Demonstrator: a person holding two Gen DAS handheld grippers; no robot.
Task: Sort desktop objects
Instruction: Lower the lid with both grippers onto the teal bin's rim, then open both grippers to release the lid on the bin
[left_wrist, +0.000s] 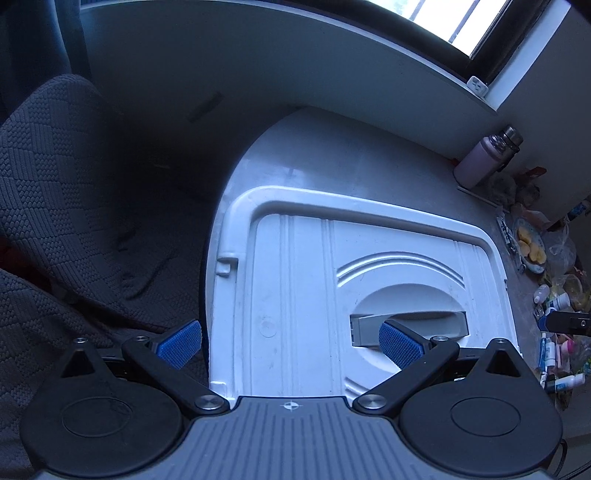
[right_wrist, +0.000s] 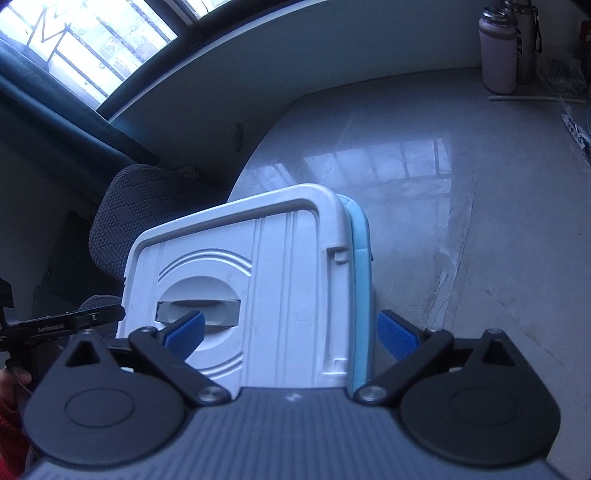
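A storage box with a white ribbed lid (left_wrist: 303, 280) and a pale blue body (right_wrist: 360, 251) sits shut on the grey desk (right_wrist: 424, 184). A grey recessed handle (left_wrist: 410, 325) lies flat in the lid. My left gripper (left_wrist: 290, 345) hangs open above the lid's left side, one blue pad (left_wrist: 181, 345) past the lid's edge and the other over the handle. My right gripper (right_wrist: 291, 336) is open over the lid's right side, with its right pad (right_wrist: 397, 338) beyond the box wall. Nothing is held. The left gripper's black body (right_wrist: 66, 321) shows at the left edge of the right wrist view.
A lilac flask (left_wrist: 480, 162) and a metal flask (right_wrist: 526, 40) stand at the desk's back by the wall. Small bottles (left_wrist: 557, 302), bags and a dish of yellow pieces (left_wrist: 532, 247) crowd the desk's right edge. A dark quilted chair (left_wrist: 74, 206) stands left of the desk.
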